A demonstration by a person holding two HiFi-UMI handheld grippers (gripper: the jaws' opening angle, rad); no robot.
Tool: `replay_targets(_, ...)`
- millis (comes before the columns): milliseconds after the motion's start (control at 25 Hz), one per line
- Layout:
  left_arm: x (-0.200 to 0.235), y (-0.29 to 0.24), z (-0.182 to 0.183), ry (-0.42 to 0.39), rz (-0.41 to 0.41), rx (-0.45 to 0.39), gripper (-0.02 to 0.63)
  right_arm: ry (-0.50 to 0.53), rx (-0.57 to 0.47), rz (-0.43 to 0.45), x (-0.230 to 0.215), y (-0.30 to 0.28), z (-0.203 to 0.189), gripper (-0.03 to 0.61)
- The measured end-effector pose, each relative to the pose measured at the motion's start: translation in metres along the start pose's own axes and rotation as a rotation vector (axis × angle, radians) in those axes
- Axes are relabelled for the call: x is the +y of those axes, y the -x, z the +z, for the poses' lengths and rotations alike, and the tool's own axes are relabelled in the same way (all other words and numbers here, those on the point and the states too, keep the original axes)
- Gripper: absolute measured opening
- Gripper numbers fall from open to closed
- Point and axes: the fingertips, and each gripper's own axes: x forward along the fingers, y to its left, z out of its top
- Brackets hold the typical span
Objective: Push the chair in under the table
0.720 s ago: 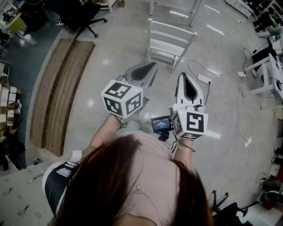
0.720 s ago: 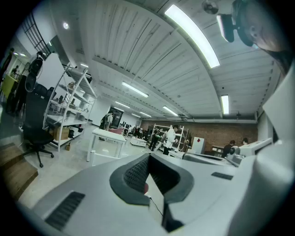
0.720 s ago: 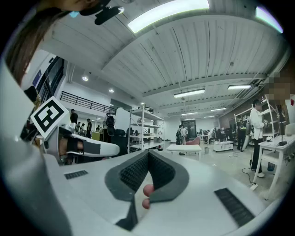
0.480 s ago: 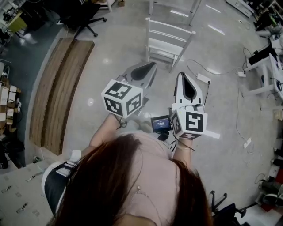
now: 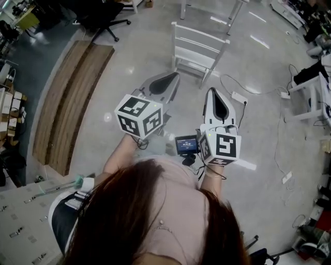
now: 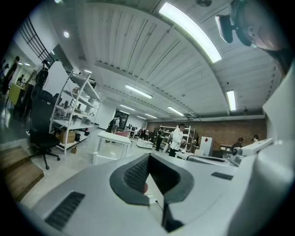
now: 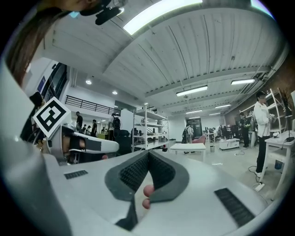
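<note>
In the head view a white wooden chair (image 5: 199, 47) stands on the grey floor ahead of me, its slatted back toward me. White table legs (image 5: 234, 11) show just beyond it at the top edge. Both grippers are held level before my chest, well short of the chair. My left gripper (image 5: 175, 76) is shut with nothing in it, and so is my right gripper (image 5: 214, 89). In the left gripper view the jaws (image 6: 148, 160) meet, with a white table (image 6: 113, 138) far off. The right gripper view shows the same closed jaws (image 7: 147, 159) and a white table (image 7: 189, 147).
Long wooden boards (image 5: 70, 101) lie on the floor at the left. A black office chair (image 5: 101, 18) stands at the top left. Cables and a power strip (image 5: 239, 96) trail right of the chair. White desks (image 5: 313, 85) line the right side. People stand in the distance.
The head view has shifted slightly. Both grippers stay shut in about the same place before my chest, and the chair has not moved.
</note>
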Motion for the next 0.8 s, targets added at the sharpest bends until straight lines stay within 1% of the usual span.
replay_targets(120,0.002,-0.006,-0.001,-0.005,0.011,0.008,0.008,-0.013,-0.002,0.005,-0.006,-0.004,-0.002,0.015)
replay_targets(360,0.011,-0.025,-0.001,-0.016,0.006,0.018,0.008,-0.026,0.003,0.012,-0.015,-0.023,-0.007,0.015)
replay_targets(560,0.023,-0.053,-0.001,-0.006,-0.005,0.027,0.008,-0.033,0.001,0.003,-0.031,-0.043,-0.007,0.015)
replay_targets(800,0.041,-0.088,0.0,0.002,-0.025,0.057,0.008,-0.047,0.021,-0.018,-0.05,-0.074,-0.013,0.015)
